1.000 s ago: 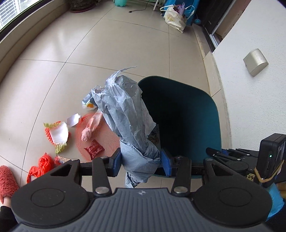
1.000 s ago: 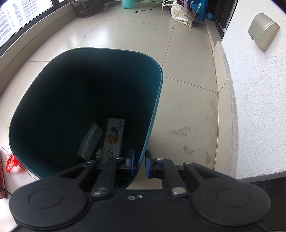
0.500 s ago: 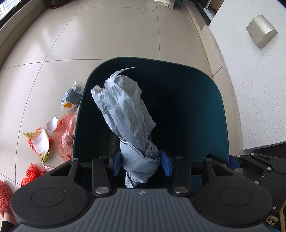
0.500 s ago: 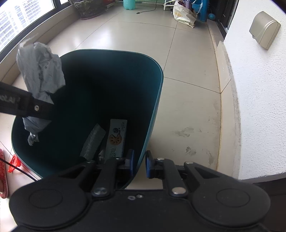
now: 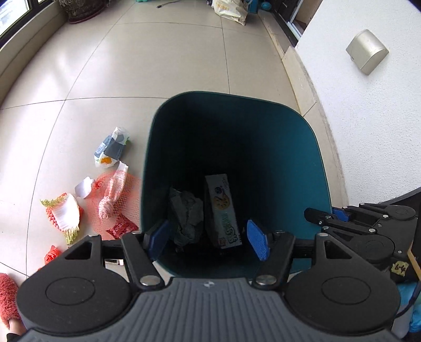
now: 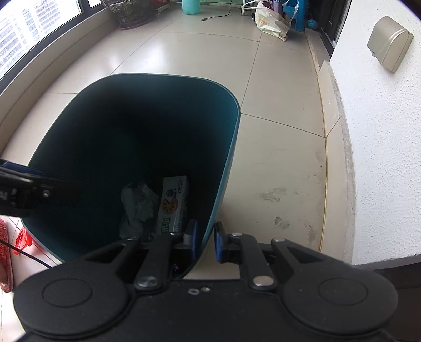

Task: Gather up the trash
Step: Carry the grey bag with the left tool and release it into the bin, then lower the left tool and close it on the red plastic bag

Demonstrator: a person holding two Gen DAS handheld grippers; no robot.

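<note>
A dark teal trash bin (image 5: 313,147) (image 6: 231,136) stands on the tiled floor. My left gripper (image 5: 208,239) hangs over its mouth, jaws opening, nothing between them. At the bin's bottom lies the crumpled grey paper (image 5: 186,213) (image 6: 138,205) beside a white snack box (image 5: 223,210) (image 6: 173,205). My right gripper (image 6: 205,242) is shut on the bin's near right wall, and it shows in the left wrist view (image 5: 342,215). An arm of the left gripper (image 6: 29,189) crosses the left edge of the right wrist view.
Litter lies left of the bin: a white-blue wrapper (image 5: 110,150), red netting with a pink bundle (image 5: 113,200), a red packet (image 5: 121,226), a foam fruit sleeve (image 5: 63,213), red scraps (image 5: 51,254). A red slipper (image 5: 8,297) sits bottom left. White wall right; bags at the far end (image 6: 271,21).
The left gripper's jaws have spread and the grey paper has dropped from them to the bottom of the bin. The left gripper moved over the bin and down. The right gripper kept its hold.
</note>
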